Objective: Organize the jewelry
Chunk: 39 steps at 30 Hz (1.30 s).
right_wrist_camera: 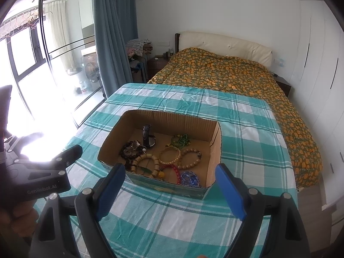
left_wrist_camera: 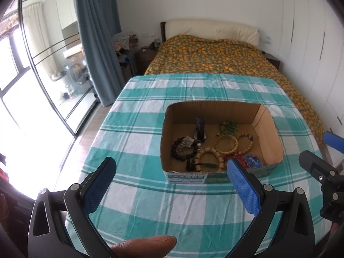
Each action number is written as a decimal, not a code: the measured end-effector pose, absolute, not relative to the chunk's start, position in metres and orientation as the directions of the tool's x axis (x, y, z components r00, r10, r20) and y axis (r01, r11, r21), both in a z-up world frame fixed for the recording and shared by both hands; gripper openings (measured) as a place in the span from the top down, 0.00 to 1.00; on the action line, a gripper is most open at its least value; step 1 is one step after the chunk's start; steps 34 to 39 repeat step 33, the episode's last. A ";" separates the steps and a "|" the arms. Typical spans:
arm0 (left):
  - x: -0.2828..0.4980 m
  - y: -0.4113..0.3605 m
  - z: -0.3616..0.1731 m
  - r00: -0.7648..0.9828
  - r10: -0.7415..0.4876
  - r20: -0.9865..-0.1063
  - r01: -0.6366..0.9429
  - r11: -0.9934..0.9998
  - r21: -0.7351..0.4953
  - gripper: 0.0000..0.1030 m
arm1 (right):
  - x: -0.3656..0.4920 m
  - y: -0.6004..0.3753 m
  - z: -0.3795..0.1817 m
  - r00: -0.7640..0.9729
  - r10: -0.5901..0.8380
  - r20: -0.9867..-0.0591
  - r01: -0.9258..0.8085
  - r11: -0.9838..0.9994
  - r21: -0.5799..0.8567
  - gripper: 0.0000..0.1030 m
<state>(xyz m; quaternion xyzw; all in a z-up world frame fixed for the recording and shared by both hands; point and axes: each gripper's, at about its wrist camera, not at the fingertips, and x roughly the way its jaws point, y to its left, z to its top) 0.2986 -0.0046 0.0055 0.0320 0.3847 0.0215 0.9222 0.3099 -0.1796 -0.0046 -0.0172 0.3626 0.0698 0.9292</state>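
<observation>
Now, box: a cardboard box [left_wrist_camera: 221, 173] sits on the green checked cloth [left_wrist_camera: 137, 129], its top open.
Jewelry: it all lies inside the box.
Gold bangle [right_wrist_camera: 169, 155]: in the middle, beside a tan bead bracelet [right_wrist_camera: 191, 155].
Watch [left_wrist_camera: 200, 128]: stands at the back.
Blue beads [right_wrist_camera: 190, 178]: front corner.
Left gripper [left_wrist_camera: 171, 183]: wide open, holding nothing, in front of the box.
Right gripper [right_wrist_camera: 169, 190]: wide open, empty too.
</observation>
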 end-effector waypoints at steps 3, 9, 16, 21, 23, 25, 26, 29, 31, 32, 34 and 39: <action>0.299 -0.005 0.007 0.705 0.064 -0.706 -0.014 0.997 0.076 0.00 | 0.310 -0.179 -0.005 0.728 0.117 -0.676 -0.141 0.990 0.019 0.15; 0.299 -0.006 0.007 0.704 0.062 -0.707 -0.014 0.997 0.074 0.01 | 0.309 -0.180 -0.004 0.725 0.116 -0.679 -0.141 0.990 0.018 0.15; 0.298 -0.008 0.007 0.703 0.057 -0.709 -0.006 0.997 0.074 0.01 | 0.307 -0.179 -0.004 0.724 0.120 -0.679 -0.149 0.989 0.016 0.15; 0.298 -0.008 0.006 0.700 0.055 -0.712 -0.003 0.997 0.074 0.01 | 0.307 -0.179 -0.004 0.724 0.118 -0.680 -0.147 0.989 0.016 0.15; 0.299 -0.008 0.006 0.700 0.054 -0.713 -0.003 0.997 0.073 0.01 | 0.308 -0.178 -0.004 0.723 0.117 -0.681 -0.147 0.989 0.014 0.15; 0.299 -0.008 0.005 0.696 0.055 -0.716 -0.004 0.997 0.072 0.01 | 0.309 -0.179 -0.005 0.722 0.115 -0.683 -0.145 0.989 0.014 0.15; 0.299 -0.008 0.004 0.695 0.049 -0.717 -0.003 0.998 0.066 0.01 | 0.309 -0.179 -0.006 0.720 0.115 -0.684 -0.144 0.989 0.014 0.15; 0.298 -0.007 0.003 0.704 0.033 -0.710 0.002 0.999 0.049 0.01 | 0.309 -0.180 -0.006 0.718 0.114 -0.686 -0.142 0.990 0.016 0.15; 0.296 -0.009 0.004 0.714 0.029 -0.699 0.011 0.999 0.053 0.01 | 0.309 -0.180 -0.007 0.718 0.115 -0.686 -0.143 0.990 0.017 0.15; 0.295 -0.010 0.004 0.718 0.027 -0.696 0.018 0.998 0.057 0.01 | 0.309 -0.181 -0.007 0.718 0.115 -0.687 -0.143 0.990 0.017 0.15; 0.295 -0.011 0.005 0.718 0.024 -0.695 0.025 0.998 0.059 0.01 | 0.309 -0.181 -0.007 0.718 0.115 -0.687 -0.143 0.990 0.017 0.15; 0.295 -0.011 0.005 0.718 0.024 -0.695 0.025 0.998 0.059 0.01 | 0.309 -0.181 -0.007 0.718 0.115 -0.687 -0.143 0.990 0.017 0.15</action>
